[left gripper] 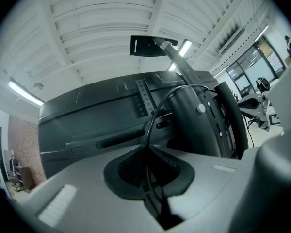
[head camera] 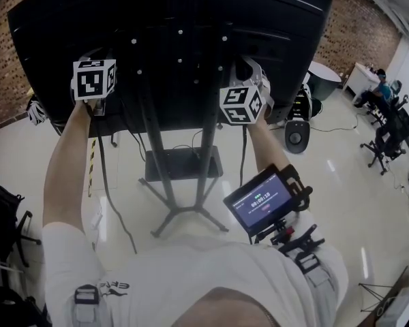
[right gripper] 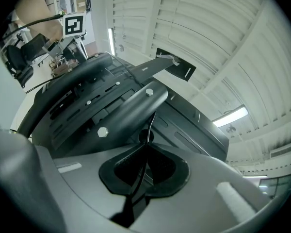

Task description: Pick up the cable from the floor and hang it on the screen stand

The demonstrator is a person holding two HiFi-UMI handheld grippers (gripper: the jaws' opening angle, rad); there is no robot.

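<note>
A large black screen [head camera: 170, 19] stands on a black stand [head camera: 152, 142], and I see its back. Both grippers are raised against that back. The left gripper [head camera: 90, 65] is shut on a thin black cable [left gripper: 157, 108]. From its jaws the cable arcs up and right over the stand's upright post [left gripper: 194, 125]. The right gripper [head camera: 249, 73] is shut on the same thin cable [right gripper: 146, 144], just below the post [right gripper: 131, 110]. In the head view, cable [head camera: 102, 169] hangs from the left gripper toward the floor. Another stretch [head camera: 244, 148] drops below the right gripper.
The stand's legs [head camera: 180, 213] spread on the glossy floor under me. A phone on a wrist mount [head camera: 262, 199] sits on the right forearm. A round black device [head camera: 296, 135], a table [head camera: 325, 77] and office chairs [head camera: 388, 135] are to the right, and dark gear [head camera: 3, 216] is to the left.
</note>
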